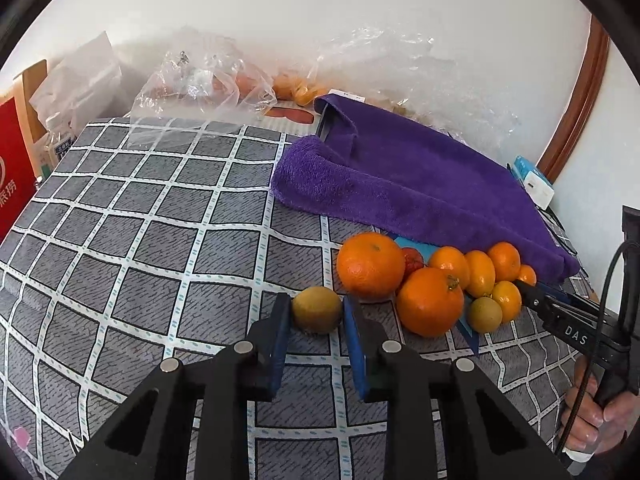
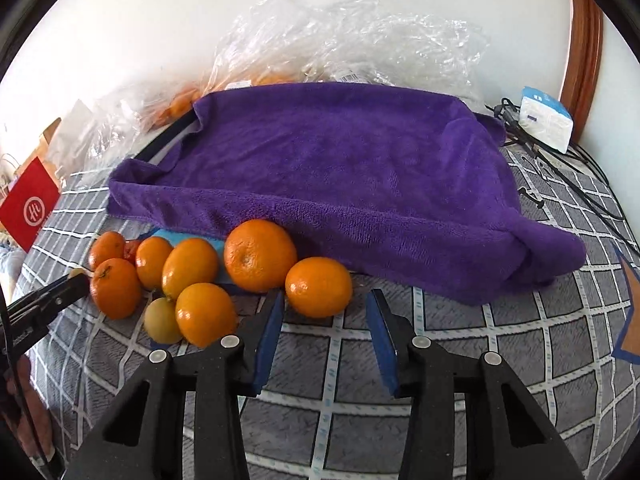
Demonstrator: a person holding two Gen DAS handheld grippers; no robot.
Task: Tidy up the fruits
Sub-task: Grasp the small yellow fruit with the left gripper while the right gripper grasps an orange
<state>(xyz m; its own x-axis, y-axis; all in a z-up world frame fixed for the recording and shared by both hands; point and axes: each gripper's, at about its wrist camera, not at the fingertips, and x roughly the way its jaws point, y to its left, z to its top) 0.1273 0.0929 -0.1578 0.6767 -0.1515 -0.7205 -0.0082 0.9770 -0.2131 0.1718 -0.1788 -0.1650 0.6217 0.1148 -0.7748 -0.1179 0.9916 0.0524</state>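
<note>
Purple towel (image 2: 340,176) is draped over a raised tray-like shape at the back of the checked tablecloth (image 1: 140,240), with the fruit pile along its near edge. My right gripper (image 2: 326,320) has a small orange (image 2: 319,286) between its fingers, hard against the left pad with a clear gap to the right, jaws half-open. My left gripper (image 1: 316,316) is clamped on a greenish-brown kiwi-like fruit (image 1: 317,309) at the pile's left end, long axis across the pads.

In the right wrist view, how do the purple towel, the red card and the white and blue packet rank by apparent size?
1. purple towel, by far the largest.
2. and 3. red card and white and blue packet look about alike. Both sit near the picture's edges, where the fisheye distorts, so I do not rank them.
</note>
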